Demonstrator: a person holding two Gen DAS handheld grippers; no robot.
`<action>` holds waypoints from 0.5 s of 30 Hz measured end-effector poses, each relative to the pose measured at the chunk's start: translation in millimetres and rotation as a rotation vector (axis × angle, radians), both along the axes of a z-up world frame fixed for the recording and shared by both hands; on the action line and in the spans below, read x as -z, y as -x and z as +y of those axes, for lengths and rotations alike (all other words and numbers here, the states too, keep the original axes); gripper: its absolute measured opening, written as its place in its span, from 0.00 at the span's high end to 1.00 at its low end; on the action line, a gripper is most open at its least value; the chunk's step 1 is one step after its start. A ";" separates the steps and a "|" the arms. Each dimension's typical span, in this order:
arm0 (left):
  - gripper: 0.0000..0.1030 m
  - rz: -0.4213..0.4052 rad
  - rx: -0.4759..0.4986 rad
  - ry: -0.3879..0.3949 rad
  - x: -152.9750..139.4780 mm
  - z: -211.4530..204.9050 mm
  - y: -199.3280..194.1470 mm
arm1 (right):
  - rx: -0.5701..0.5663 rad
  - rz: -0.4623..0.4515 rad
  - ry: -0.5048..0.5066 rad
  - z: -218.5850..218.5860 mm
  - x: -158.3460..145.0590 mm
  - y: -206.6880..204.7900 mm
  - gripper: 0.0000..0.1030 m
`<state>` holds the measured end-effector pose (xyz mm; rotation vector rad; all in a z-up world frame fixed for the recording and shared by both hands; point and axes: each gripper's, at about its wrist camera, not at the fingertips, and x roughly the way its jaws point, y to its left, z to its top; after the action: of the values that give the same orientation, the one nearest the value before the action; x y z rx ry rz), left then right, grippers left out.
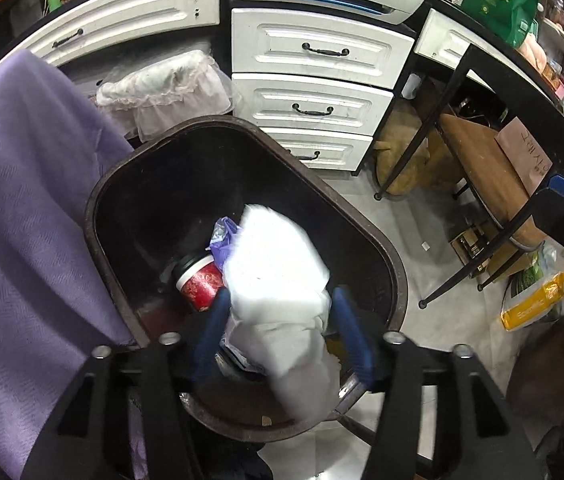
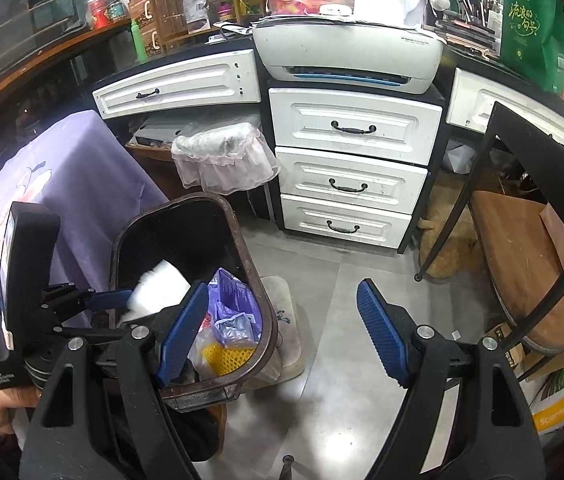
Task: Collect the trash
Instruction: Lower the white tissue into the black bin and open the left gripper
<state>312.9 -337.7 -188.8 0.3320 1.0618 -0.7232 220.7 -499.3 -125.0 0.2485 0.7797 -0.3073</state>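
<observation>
The white tissue wad (image 1: 278, 276), soft and light, hangs over the bin (image 1: 396, 264) between the left gripper (image 1: 282, 336)'s parted, non-pressing pads; at three o'clock, the right gripper (image 2: 286, 332) gapes empty.

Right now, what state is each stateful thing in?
Left gripper: open, white tissue wad loose between its fingers.
Right gripper: open, empty.
Trash bin: lidless, partly filled.
Red cup: lying in the bin.
Drawers: closed.
</observation>
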 end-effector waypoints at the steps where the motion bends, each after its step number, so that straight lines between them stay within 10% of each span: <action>1: 0.38 -0.009 0.006 0.001 -0.9 -0.8 1.0 | 0.002 -0.001 0.000 0.0 -0.2 0.2 0.26; 7: 0.19 -0.054 0.014 0.007 -7.5 -2.8 6.1 | 0.000 -0.007 -0.001 1.5 -3.8 0.1 0.26; 15: 0.18 -0.100 0.009 0.096 -42.4 18.3 28.9 | 0.004 -0.036 0.005 7.5 -16.8 2.5 0.26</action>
<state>283.9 -319.4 -146.4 0.2875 0.9285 -0.7556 218.2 -491.8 -108.2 0.2504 0.7427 -0.3081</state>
